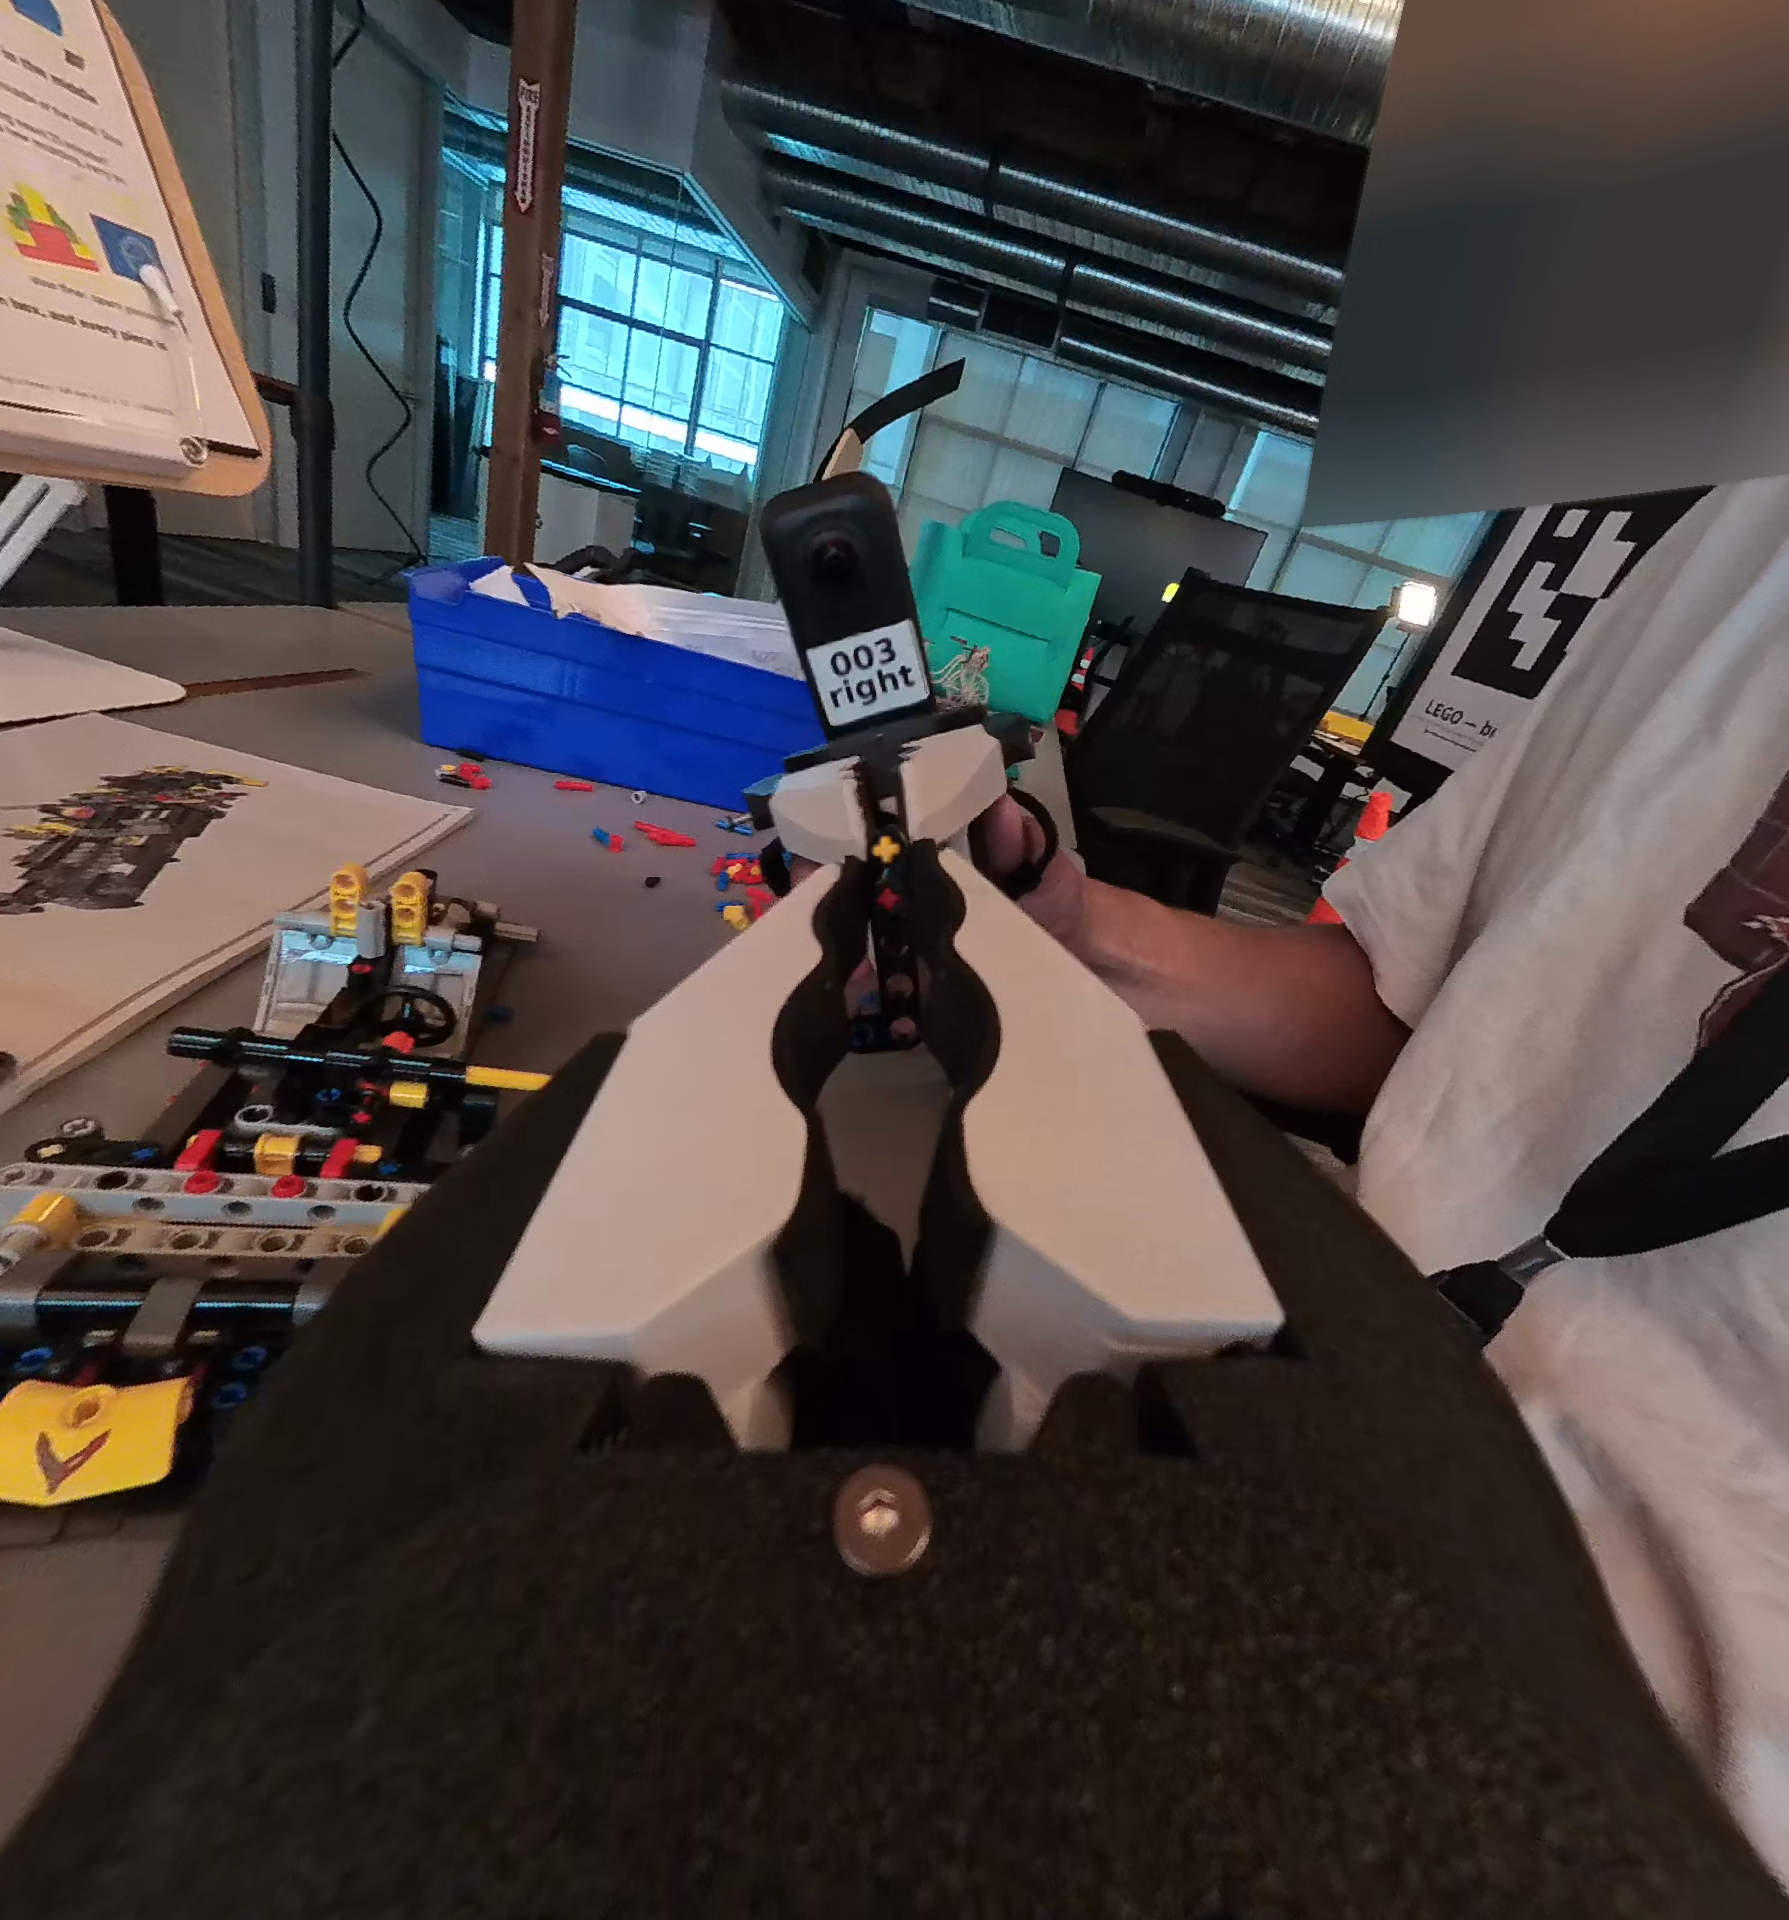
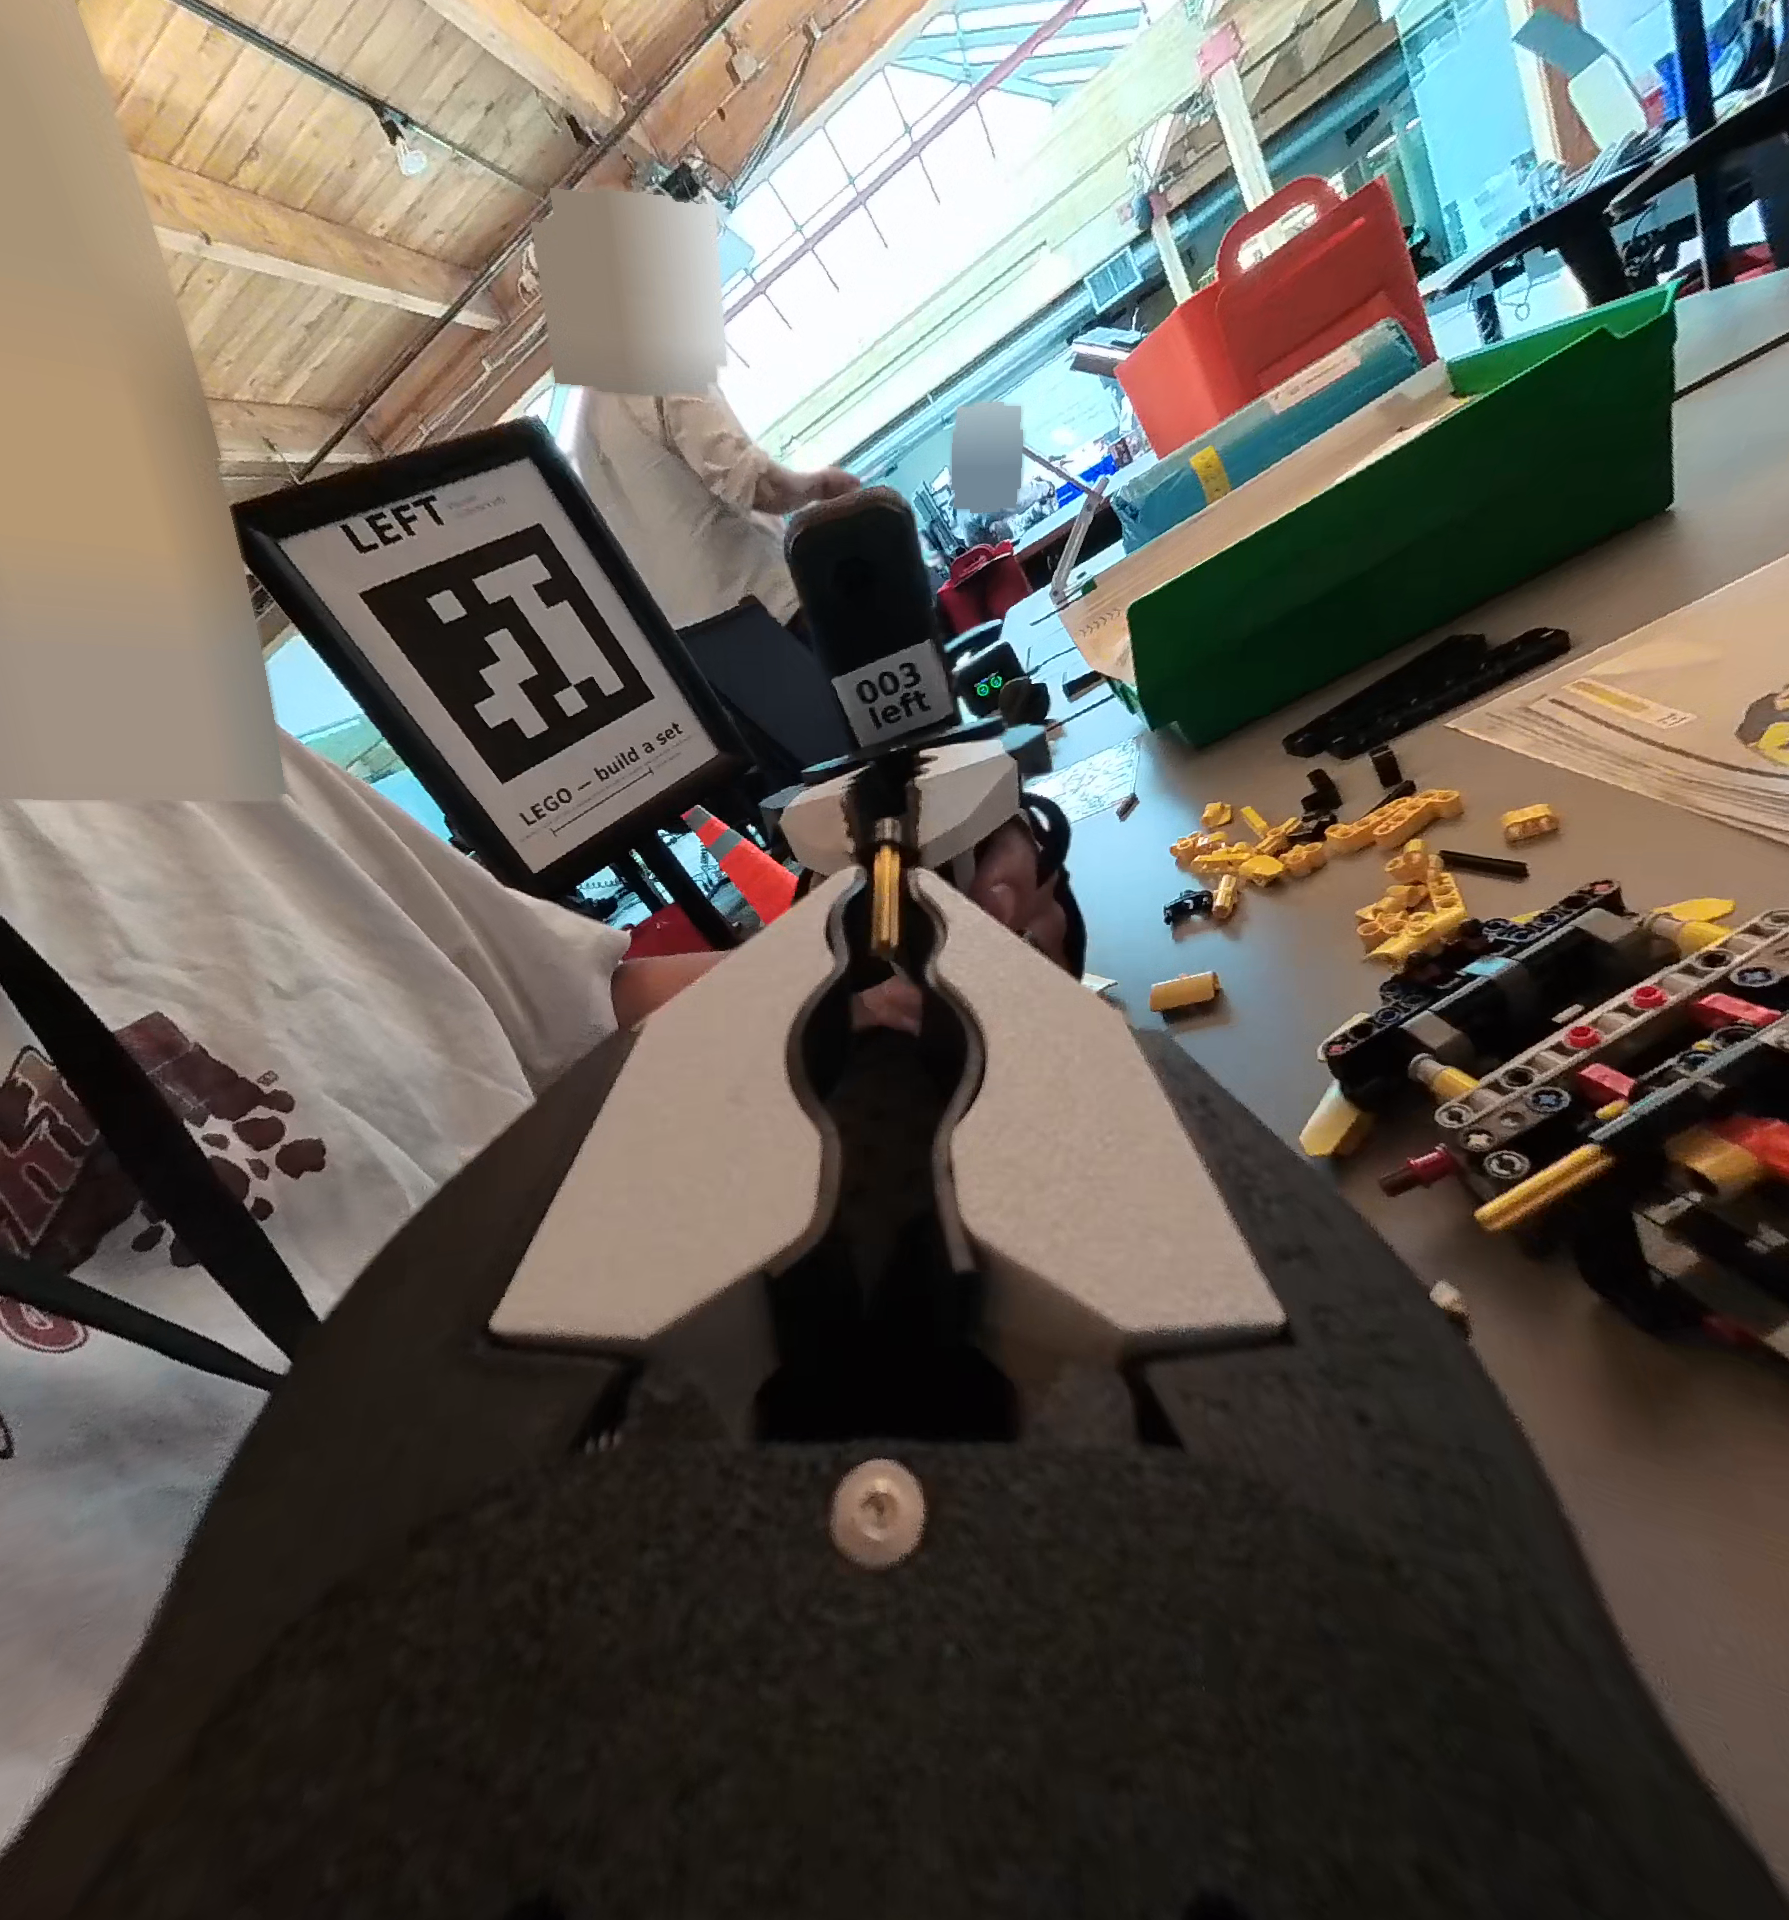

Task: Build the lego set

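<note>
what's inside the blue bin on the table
The blue bin holds white paper or plastic bags heaped above its rim. Whatever lies beneath them is covered, and the right gripper's camera blocks the bin's right end.

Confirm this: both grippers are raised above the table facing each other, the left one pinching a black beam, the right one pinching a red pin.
One detail is wrong: the piece in the right gripper is yellow, not red, as the right wrist view shows. The rest holds: the left gripper pinches a black beam, and the two face each other above the table.
</note>
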Tool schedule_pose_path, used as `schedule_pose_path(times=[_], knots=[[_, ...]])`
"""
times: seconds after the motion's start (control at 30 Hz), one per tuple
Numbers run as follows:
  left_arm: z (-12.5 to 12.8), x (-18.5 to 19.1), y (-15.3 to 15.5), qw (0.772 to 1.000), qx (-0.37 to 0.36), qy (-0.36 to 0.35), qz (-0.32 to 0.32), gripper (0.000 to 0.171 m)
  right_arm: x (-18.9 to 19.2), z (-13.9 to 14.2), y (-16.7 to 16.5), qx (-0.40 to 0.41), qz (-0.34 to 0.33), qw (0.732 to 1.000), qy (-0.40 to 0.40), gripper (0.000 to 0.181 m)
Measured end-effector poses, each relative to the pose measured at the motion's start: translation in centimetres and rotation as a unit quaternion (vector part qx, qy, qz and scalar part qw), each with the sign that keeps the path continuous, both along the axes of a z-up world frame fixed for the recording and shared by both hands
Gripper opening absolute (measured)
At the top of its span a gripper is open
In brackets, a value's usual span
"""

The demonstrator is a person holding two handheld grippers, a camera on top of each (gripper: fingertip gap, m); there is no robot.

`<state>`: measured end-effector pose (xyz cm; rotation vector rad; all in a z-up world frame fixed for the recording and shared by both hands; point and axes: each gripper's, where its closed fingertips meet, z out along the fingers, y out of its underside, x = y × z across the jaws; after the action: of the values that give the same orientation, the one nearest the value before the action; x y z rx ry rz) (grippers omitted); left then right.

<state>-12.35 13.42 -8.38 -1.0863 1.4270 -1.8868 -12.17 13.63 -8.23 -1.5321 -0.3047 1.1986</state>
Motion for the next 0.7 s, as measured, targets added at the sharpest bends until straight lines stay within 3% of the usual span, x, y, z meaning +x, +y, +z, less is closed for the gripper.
schedule_pose_path(times=[0.7], knots=[[0.9, -0.2, 0.5, 0.998, -0.057, -0.009, -0.016, 0.005, -0.5, 0.4, 0.3, 0.026, -0.013, 1.0, 0.005, 0.003]])
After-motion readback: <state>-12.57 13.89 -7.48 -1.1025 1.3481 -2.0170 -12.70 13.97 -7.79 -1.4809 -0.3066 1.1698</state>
